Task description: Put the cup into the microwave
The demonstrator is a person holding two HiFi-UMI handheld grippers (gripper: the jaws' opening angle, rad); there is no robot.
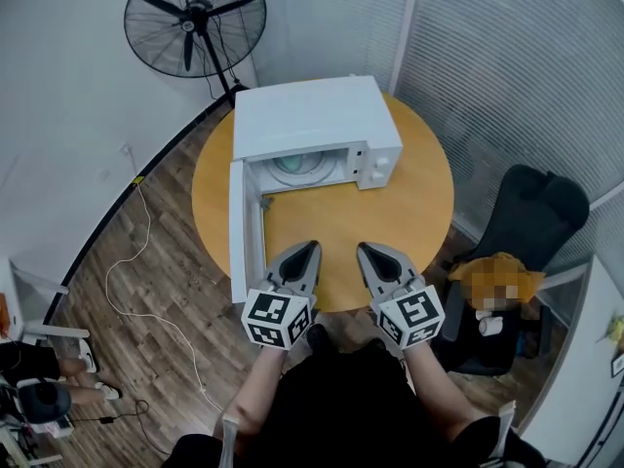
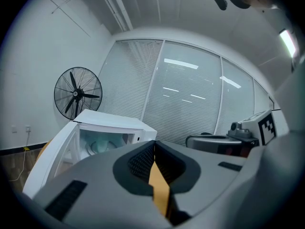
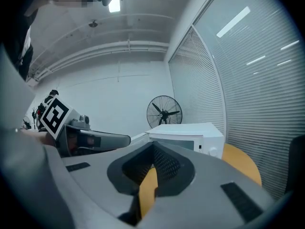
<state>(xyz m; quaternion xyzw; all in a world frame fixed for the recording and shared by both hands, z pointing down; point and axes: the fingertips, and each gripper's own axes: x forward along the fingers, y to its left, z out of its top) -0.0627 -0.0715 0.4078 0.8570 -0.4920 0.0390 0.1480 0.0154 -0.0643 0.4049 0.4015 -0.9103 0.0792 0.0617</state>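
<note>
A white microwave [image 1: 312, 115] stands at the back of the round wooden table [image 1: 419, 203], its door [image 1: 239, 232] swung open to the left. Inside the cavity sits a pale green cup [image 1: 297, 165], also seen in the left gripper view as a cup [image 2: 99, 146] behind the open door. My left gripper [image 1: 310, 247] and right gripper [image 1: 364, 249] hover side by side over the table's near edge, well short of the microwave. Both point toward it, both are shut, and neither holds anything. The left gripper [image 2: 153, 151] and the right gripper [image 3: 153, 162] each show their jaws meeting.
A black standing fan [image 1: 195, 18] is behind the microwave on the left. A black chair [image 1: 531, 222] stands right of the table by the blinds. A white cable [image 1: 136, 261] trails over the wooden floor at left.
</note>
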